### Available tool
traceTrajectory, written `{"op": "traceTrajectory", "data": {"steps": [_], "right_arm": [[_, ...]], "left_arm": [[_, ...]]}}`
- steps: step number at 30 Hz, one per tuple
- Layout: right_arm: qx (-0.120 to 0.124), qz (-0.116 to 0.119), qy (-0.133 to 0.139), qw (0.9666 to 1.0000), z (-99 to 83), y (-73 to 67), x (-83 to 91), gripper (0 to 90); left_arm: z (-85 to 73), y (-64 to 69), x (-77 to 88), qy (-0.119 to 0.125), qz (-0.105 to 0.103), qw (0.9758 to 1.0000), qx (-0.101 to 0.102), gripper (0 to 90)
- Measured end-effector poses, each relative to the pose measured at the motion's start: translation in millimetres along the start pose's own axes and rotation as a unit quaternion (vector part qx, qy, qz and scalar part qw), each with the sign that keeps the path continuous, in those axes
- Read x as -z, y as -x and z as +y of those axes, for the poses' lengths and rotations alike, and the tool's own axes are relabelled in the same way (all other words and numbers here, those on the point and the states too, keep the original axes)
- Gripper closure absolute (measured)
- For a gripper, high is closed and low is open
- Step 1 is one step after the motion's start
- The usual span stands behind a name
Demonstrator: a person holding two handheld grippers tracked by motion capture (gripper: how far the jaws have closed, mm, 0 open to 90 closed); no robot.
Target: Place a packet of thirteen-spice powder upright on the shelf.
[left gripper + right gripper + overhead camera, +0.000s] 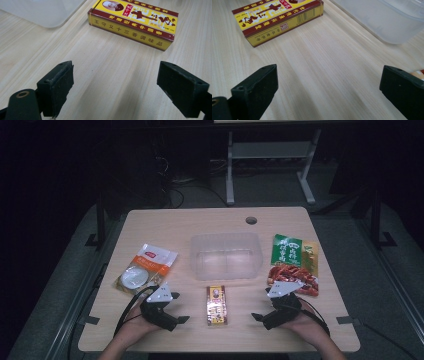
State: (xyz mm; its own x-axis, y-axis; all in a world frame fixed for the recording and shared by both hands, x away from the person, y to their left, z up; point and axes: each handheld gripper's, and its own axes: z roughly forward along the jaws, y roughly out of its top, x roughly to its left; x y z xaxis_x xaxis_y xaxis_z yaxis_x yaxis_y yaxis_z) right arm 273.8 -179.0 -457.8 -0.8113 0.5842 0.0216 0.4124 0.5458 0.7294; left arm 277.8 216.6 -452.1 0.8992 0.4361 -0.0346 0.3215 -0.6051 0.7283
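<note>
A yellow and dark red spice box [216, 305] lies flat near the table's front edge, between my two grippers. My left gripper [181, 321] rests to its left, open, jaws wide apart with bare wood between them; in the left gripper view the box [133, 21] lies ahead, just past the open gripper [122, 87]. My right gripper [256, 317] rests to the box's right, also open and empty; its view shows the box [278, 17] ahead to the left of the gripper [328, 92]. A clear plastic tub [226, 256] stands behind the box, mid-table.
A white and orange food packet [145, 267] lies at the left. A green and red food packet [294, 264] lies at the right. A cable hole [251, 220] is near the table's [200, 222] far edge. Dark floor and a desk frame lie beyond.
</note>
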Motion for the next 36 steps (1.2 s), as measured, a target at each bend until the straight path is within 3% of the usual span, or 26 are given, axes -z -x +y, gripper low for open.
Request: {"op": "traceTrajectory", "data": {"steps": [4,13,16,21,24,26,27,29,36], "right_arm": [[-0.002,0.001,0.000,1.0000,-0.8,0.6,0.4,1.5],[-0.009,0.000,0.006,0.9999,-0.1,0.0,2.6,1.6],[-0.008,0.001,0.006,0.9999,2.0,0.1,3.6,13.9],[-0.016,0.010,0.008,0.9998,6.5,1.4,3.8,18.3],[-0.018,0.016,0.009,0.9997,10.8,1.1,3.2,28.3],[-0.013,0.023,0.008,0.9996,15.1,-0.2,2.6,37.8],[-0.013,0.030,0.005,0.9995,19.0,-0.8,1.4,47.5],[-0.014,0.034,0.005,0.9993,21.7,-0.8,0.6,51.2],[-0.013,0.048,0.000,0.9988,33.3,0.3,-5.8,83.7]], "left_arm": [[0.6,0.6,-0.4,0.000,-0.004,1.0000,0.004,14.8],[2.0,3.4,-0.6,0.002,-0.017,0.9998,0.000,27.7],[2.0,4.2,0.7,0.003,-0.020,0.9998,0.002,35.3],[0.3,2.8,0.2,-0.003,-0.020,0.9998,0.003,30.2],[0.1,2.7,0.1,-0.003,-0.016,0.9999,0.004,27.6],[0.3,2.9,0.8,-0.002,-0.013,0.9999,0.002,26.1],[0.1,3.0,0.9,-0.001,-0.013,0.9999,0.003,25.7],[-0.4,3.2,1.0,-0.001,-0.013,0.9999,0.004,25.2],[-0.2,3.5,-0.7,0.000,-0.015,0.9999,0.003,23.5]]}}
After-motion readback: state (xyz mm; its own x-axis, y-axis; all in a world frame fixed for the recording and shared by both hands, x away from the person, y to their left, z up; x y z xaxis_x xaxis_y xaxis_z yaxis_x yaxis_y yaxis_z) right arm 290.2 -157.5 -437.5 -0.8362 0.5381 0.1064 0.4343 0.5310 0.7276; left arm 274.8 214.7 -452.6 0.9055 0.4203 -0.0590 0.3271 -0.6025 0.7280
